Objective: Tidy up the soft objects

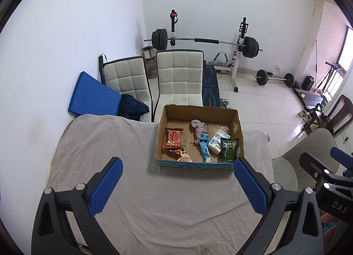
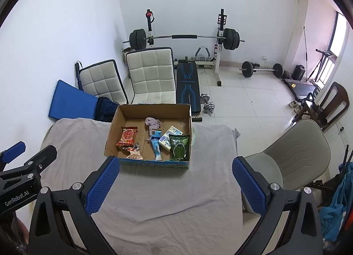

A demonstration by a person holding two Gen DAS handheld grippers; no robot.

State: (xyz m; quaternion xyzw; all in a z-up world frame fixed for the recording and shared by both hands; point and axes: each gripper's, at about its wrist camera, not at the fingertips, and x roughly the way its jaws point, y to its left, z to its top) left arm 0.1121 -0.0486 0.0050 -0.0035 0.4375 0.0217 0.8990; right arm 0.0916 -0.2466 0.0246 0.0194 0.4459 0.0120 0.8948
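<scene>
An open cardboard box (image 1: 236, 122) (image 2: 114, 122) stands on the cloth-covered table (image 1: 110, 144) (image 2: 77, 144). Inside lie a red snack packet (image 1: 174, 137) (image 2: 128, 136), an orange snack packet (image 1: 183, 155) (image 2: 134, 152), a grey cloth (image 1: 198, 128) (image 2: 153, 123), a light blue tube (image 1: 204, 148) (image 2: 155, 144), a white-blue tissue pack (image 1: 216, 141) (image 2: 168, 136) and a green packet (image 1: 229, 150) (image 2: 179, 148). My left gripper (image 1: 177, 185) is open and empty, in front of the box. My right gripper (image 2: 176, 183) is open and empty, also in front of the box.
Two white padded chairs (image 1: 178, 76) (image 2: 152, 74) stand behind the table, with a blue mat (image 1: 92, 96) against the wall. A barbell rack (image 1: 205, 40) and bench (image 2: 187, 85) stand beyond. A beige chair (image 2: 293, 149) is at the table's right.
</scene>
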